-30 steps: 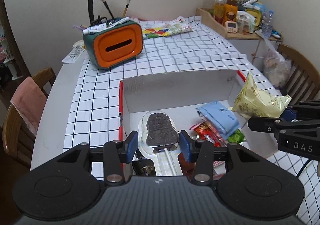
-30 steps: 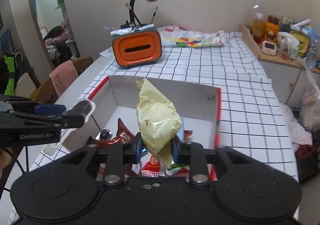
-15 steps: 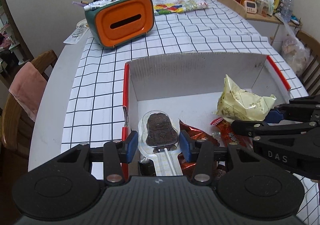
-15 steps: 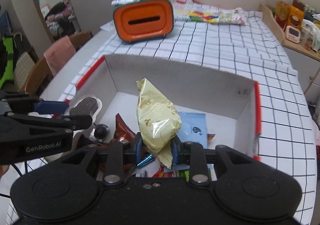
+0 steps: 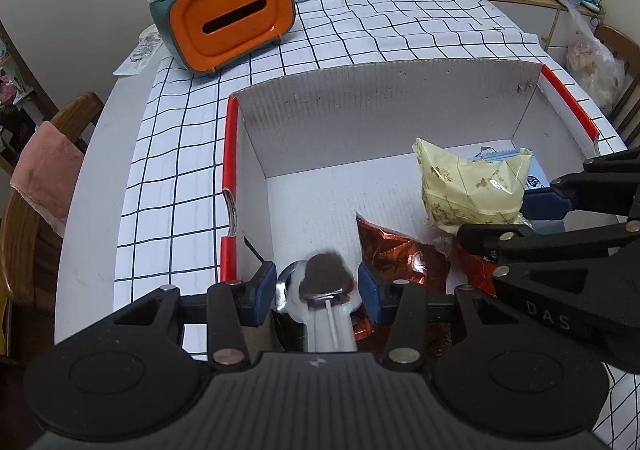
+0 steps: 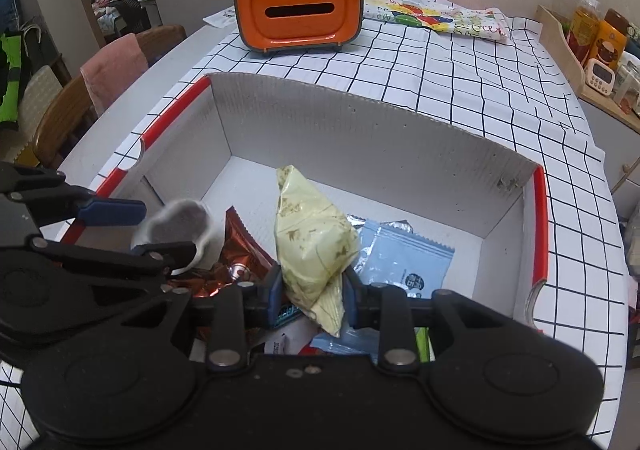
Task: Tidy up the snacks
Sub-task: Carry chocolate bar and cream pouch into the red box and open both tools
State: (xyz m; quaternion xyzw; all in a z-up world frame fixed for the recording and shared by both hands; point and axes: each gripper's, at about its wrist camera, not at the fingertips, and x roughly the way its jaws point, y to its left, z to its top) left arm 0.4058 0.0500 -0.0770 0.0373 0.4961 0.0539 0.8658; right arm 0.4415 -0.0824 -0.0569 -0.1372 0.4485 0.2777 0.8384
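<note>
The right claw point(image 6: 310, 292) hides the yellow bag's point(image 6: 314, 246) lower end; the chocolate lollipop point(image 5: 325, 277) looks blurred.

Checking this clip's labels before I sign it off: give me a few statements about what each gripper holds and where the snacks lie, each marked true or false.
1. The right gripper is shut on the pale yellow snack bag. True.
2. The left gripper is empty. False: a wrapped chocolate lollipop sits between its jaws.
3. The light blue packet lies inside the white cardboard box. True.
4. The orange tissue box stands inside the cardboard box. False: it stands on the checked tablecloth beyond the box.
5. A copper-red foil packet lies in the box. True.
</note>
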